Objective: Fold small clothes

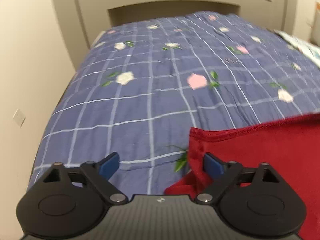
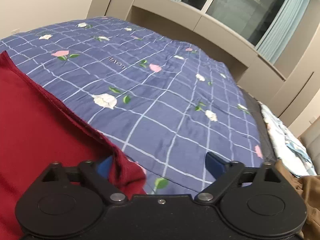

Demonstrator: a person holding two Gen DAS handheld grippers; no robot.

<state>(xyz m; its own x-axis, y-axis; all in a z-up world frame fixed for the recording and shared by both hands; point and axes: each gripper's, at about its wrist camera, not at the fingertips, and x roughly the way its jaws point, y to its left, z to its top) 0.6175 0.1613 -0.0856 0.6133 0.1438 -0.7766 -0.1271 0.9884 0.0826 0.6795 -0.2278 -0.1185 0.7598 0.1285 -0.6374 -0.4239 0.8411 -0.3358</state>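
Right wrist view, bedspread (image 2: 160, 120) lettering blurred, both hand-held grippers spread apart, red garment (image 2: 40, 120) loose.

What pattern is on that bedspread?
The bedspread is blue with a pale grid of lines and scattered pink and white flowers with green leaves, clearest in the right wrist view.

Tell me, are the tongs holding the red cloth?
No. Both the left tongs and right tongs are wide open; the red cloth only brushes one finger of each, nothing pinched.
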